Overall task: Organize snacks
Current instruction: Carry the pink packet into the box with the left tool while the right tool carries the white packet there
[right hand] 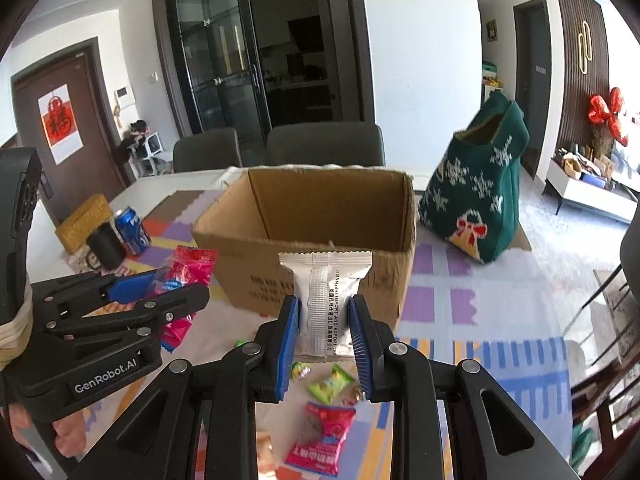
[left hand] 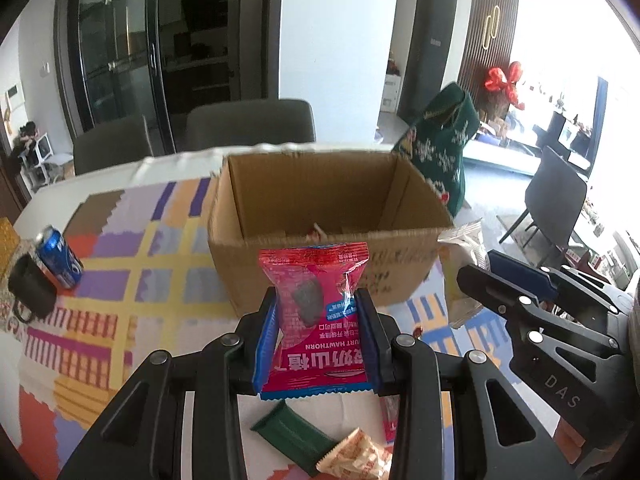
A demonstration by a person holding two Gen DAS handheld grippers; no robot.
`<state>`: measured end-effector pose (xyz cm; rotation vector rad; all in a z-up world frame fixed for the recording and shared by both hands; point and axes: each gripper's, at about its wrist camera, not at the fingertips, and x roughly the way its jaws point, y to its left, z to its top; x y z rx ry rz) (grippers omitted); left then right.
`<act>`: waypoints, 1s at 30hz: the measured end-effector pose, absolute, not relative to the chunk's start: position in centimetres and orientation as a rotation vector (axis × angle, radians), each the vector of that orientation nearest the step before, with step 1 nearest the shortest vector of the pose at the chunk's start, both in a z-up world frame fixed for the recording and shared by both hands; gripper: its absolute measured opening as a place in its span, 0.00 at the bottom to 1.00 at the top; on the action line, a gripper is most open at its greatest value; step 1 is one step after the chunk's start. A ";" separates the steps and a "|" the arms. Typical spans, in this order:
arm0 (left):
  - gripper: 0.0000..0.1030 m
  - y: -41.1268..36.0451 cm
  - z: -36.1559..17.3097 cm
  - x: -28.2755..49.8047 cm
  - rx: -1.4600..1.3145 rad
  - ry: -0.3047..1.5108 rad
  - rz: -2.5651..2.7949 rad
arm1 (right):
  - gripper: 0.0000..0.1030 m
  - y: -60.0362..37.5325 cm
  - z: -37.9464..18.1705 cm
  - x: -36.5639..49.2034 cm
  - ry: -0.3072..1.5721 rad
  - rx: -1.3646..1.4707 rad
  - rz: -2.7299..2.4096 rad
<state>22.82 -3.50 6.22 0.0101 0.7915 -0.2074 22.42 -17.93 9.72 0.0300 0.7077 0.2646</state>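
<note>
Above the desk [left hand: 168, 184], two tongs, side by side. Left tongs [left hand: 316, 336]: closed on a pink snack pack [left hand: 316, 320], held up off the cloth, at 6 o'clock from the open cardboard box [left hand: 320, 216]. Right tongs [right hand: 325, 340]: closed on a white snack pack [right hand: 325, 300], also at 6 o'clock from the box. More loose snacks [right hand: 324, 436] down on the cloth under both. At 9 o'clock from the box, a blue can [left hand: 58, 258] beside a black mug [left hand: 32, 292]. At 3 o'clock, a green bag [right hand: 476, 204].
</note>
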 end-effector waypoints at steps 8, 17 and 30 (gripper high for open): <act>0.35 -2.8 8.1 25.4 0.019 0.766 -0.201 | 0.26 -17.5 11.6 24.8 0.682 0.035 0.281; 0.35 -2.8 8.9 29.1 0.036 0.756 -0.197 | 0.26 -17.1 12.8 28.2 0.673 0.030 0.285; 0.36 -3.0 7.2 34.2 0.036 0.813 -0.194 | 0.27 -17.0 12.0 32.9 0.716 0.024 0.261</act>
